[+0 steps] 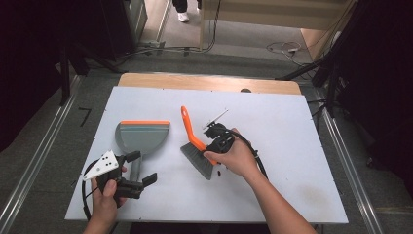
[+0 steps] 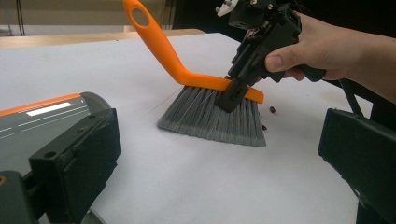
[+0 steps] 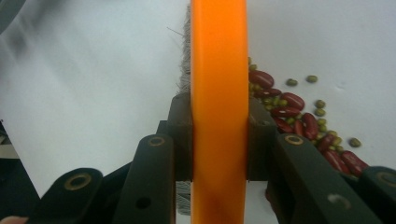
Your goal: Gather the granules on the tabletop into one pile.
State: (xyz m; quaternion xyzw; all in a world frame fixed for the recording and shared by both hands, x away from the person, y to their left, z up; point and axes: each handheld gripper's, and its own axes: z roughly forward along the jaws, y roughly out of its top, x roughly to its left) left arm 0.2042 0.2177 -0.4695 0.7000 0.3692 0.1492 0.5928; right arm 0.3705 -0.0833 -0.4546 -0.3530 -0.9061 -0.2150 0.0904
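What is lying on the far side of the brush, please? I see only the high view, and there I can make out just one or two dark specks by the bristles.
Observer: In the right gripper view a heap of red beans and small green beans lies on the white table, close against one side of the brush.
Operator: Does the right gripper really hold the brush?
Observer: Yes. The right gripper has a pad pressed on each side of the orange back.
Operator: And the left gripper, is it shut on the dustpan?
Observer: No. In the left gripper view the left gripper stands wide open, and the dustpan lies behind one jaw.
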